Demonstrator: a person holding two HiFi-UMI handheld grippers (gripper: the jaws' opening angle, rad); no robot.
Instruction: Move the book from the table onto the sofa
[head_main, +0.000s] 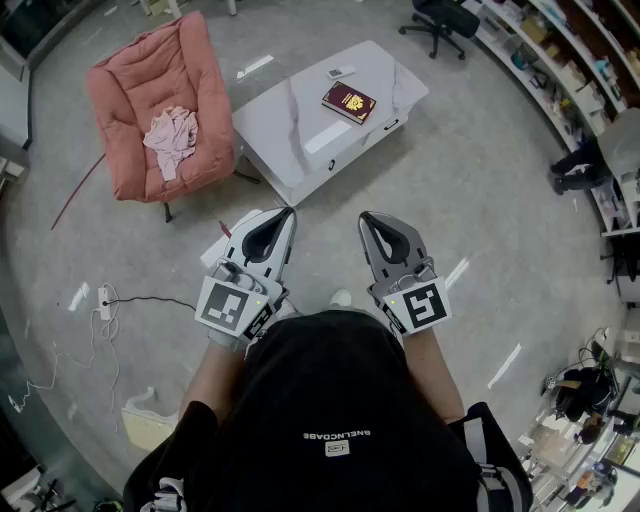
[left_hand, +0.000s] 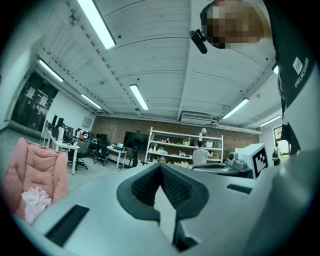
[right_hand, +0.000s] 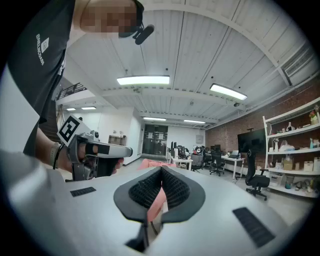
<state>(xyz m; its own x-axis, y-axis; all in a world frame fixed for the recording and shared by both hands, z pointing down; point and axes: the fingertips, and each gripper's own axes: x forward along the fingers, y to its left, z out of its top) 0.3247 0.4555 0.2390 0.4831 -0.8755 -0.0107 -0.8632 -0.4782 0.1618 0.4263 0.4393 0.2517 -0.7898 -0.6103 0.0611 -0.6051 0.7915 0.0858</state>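
Note:
A dark red book (head_main: 348, 102) with a gold emblem lies on the white marble-topped table (head_main: 290, 130), toward its far right end. The pink cushioned sofa chair (head_main: 160, 105) stands left of the table; it also shows in the left gripper view as the pink chair (left_hand: 30, 175). My left gripper (head_main: 288, 213) and right gripper (head_main: 366, 218) are held level side by side in front of my body, well short of the table. Both are shut with nothing between the jaws, as seen at the left gripper (left_hand: 160, 167) and right gripper (right_hand: 161, 172).
A crumpled pink cloth (head_main: 172, 135) lies on the sofa seat. A small white remote (head_main: 340, 72) rests on the table's far end. A power strip with cable (head_main: 104, 300) lies on the floor at left. An office chair (head_main: 440, 20) and shelving (head_main: 560, 60) stand beyond.

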